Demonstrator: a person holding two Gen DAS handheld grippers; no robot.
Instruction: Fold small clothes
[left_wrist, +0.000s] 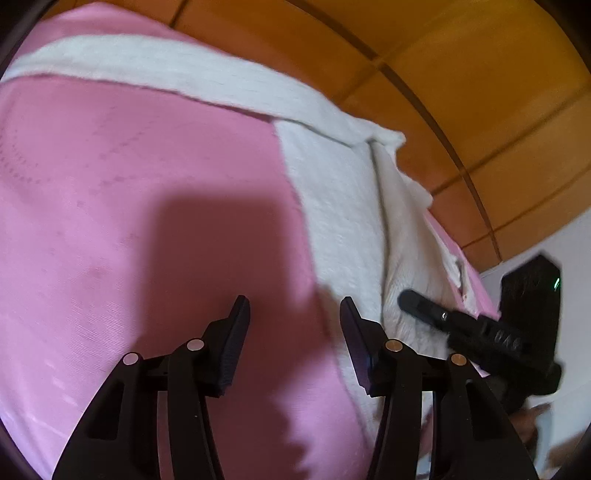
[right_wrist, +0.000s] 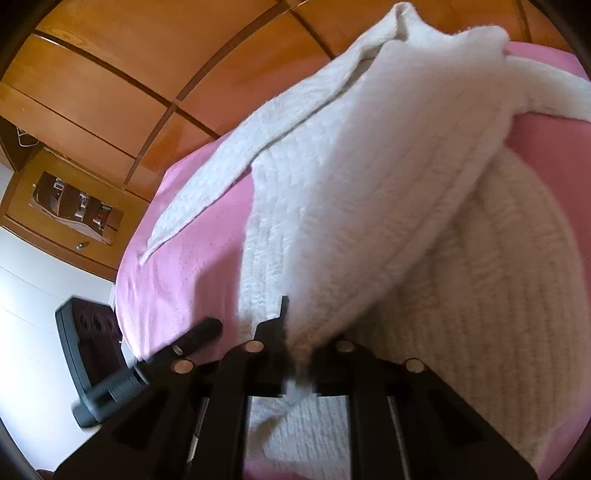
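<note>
A white knitted sweater lies on a pink bed cover, one sleeve stretched out to the left. My right gripper is shut on a raised fold of the sweater at its near edge, and the cloth drapes over one finger. In the left wrist view the sweater runs along the right and top of the pink cover. My left gripper hangs open over bare pink cover just left of the sweater, with nothing between its fingers. The right gripper shows at the right, on the sweater's edge.
Wooden wardrobe panels stand behind the bed. A wooden niche with small items sits at the left. A white floor borders the bed's edge. A hand shows at the lower right of the left wrist view.
</note>
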